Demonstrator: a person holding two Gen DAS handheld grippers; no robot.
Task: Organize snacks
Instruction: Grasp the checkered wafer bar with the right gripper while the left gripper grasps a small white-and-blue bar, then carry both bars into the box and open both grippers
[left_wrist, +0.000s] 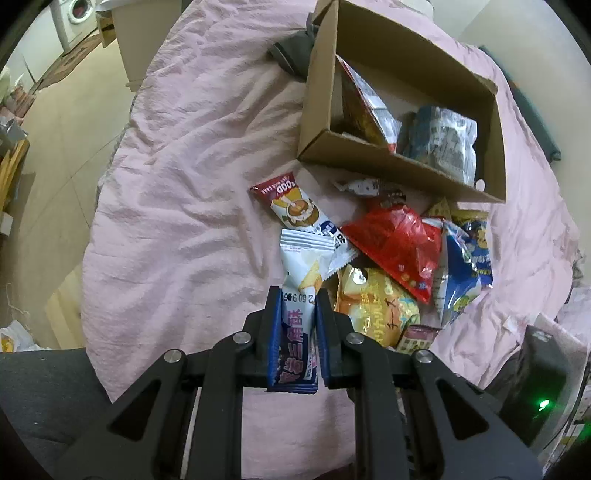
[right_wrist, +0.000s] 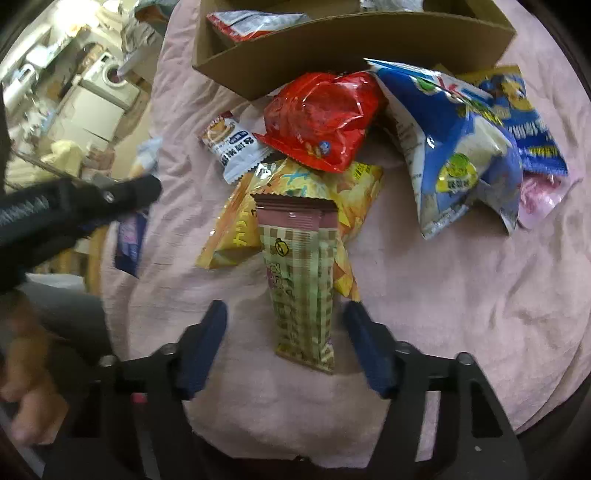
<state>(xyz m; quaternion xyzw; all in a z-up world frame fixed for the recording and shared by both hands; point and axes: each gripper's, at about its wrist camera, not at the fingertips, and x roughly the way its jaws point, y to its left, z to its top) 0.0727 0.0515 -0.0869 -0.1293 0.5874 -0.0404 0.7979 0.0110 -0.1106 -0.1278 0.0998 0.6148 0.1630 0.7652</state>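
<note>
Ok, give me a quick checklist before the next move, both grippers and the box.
1. Left gripper shut on the white and blue packet: ok, the pads press on both of its sides.
2. Packet lifted clear of the pile: cannot tell.
3. Checked packet between the right gripper fingers: ok, roughly centred.
4. Right pads touching the checked packet: not ok, gaps on both sides.
5. Room in the box: ok, bare floor shows between the bags inside.
6. Checked packet free to lift: ok, it lies on top of the yellow bag.
</note>
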